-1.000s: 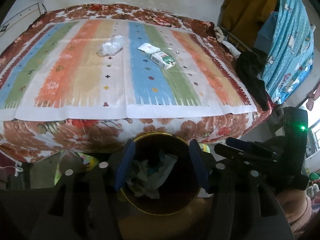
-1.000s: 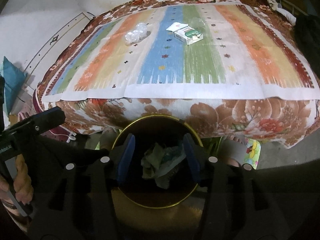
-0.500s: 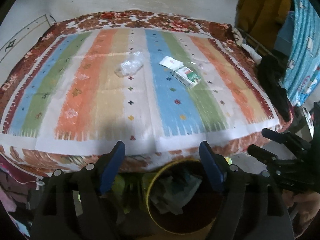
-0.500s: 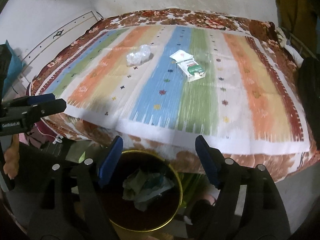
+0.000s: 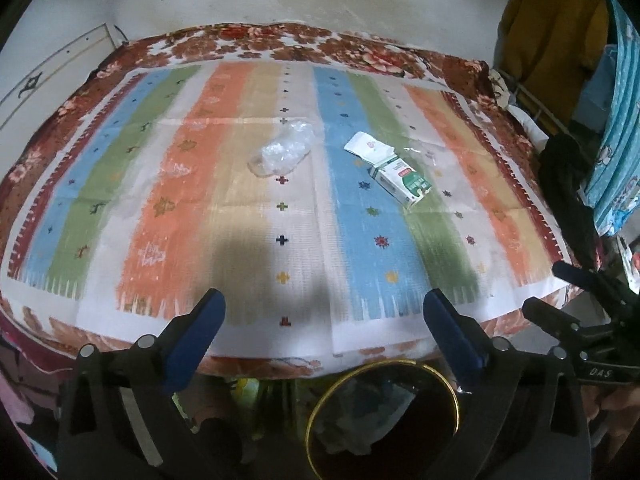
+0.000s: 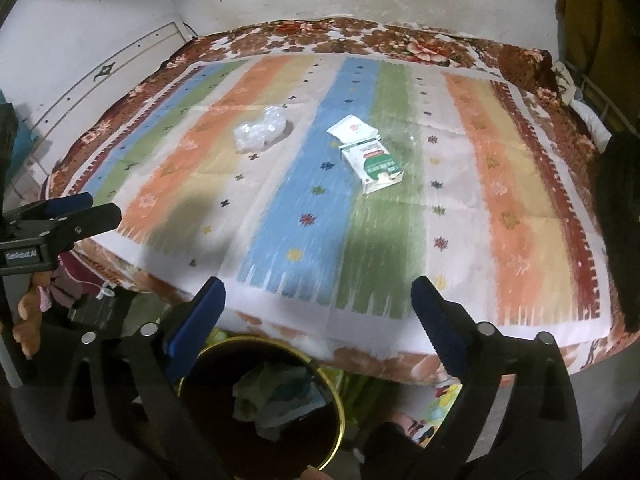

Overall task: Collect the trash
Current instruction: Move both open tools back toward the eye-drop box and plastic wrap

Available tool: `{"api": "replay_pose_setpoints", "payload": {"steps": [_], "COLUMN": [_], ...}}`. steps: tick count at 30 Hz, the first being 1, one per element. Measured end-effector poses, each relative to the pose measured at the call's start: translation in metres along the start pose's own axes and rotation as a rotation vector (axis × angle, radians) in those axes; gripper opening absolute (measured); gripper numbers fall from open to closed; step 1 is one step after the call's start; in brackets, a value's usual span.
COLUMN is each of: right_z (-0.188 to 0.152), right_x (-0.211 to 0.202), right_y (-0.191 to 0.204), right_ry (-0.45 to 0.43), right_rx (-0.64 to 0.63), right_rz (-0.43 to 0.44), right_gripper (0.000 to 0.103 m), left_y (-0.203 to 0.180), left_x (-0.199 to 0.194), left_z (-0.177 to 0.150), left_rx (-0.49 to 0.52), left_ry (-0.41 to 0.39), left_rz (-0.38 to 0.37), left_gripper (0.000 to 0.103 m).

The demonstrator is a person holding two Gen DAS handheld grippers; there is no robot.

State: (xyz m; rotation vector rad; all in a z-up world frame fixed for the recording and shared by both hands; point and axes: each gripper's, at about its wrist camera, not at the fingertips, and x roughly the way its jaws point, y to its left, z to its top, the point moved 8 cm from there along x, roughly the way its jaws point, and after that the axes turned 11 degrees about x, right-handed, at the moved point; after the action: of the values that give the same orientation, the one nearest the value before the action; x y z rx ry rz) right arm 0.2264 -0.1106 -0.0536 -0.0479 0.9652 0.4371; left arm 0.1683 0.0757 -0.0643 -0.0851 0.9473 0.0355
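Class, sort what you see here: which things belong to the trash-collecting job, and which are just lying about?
Belongs to the job:
crumpled clear plastic
white paper packet
green-and-white carton
gold-rimmed bin
left tongs, open
right tongs, open

Just lying about:
striped cloth
floral bedspread
dark garment
blue patterned fabric
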Motion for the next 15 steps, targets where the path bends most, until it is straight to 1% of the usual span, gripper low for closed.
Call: {"api": "replay_pose_setpoints", "payload": {"steps": [4,6,10,15], "right_z": [0.018,0.028,0.045,0.064], "right_x": [0.012,0.02,0.041,0.062], "right_y": [-0.003,-0.006,-0.014,-0.02], "right_ry": [0.0,0.001,0.009,0.001], "right_rx": [-0.005,-0.008,0.004,-0.007], "right_rz": [-0.023,-0.036,-0.048,-0.059], "right_gripper": [0.094,0.094,0.094,0.094], "left_y": [0.005,0.013,0.03,0.035], "left_x": [0.015,0.026,0.053,0.072], "left_z": [0.018,0.026,0.035,0.044], "left_rx": [0.019,0.017,0.005,0.011], "left_ry": [0.0,0.01,0.057,0.074], "left_rz": [0.016,0.042,0.1,0.109], "left_gripper": [0.097,0.097,0.097,0.097]}}
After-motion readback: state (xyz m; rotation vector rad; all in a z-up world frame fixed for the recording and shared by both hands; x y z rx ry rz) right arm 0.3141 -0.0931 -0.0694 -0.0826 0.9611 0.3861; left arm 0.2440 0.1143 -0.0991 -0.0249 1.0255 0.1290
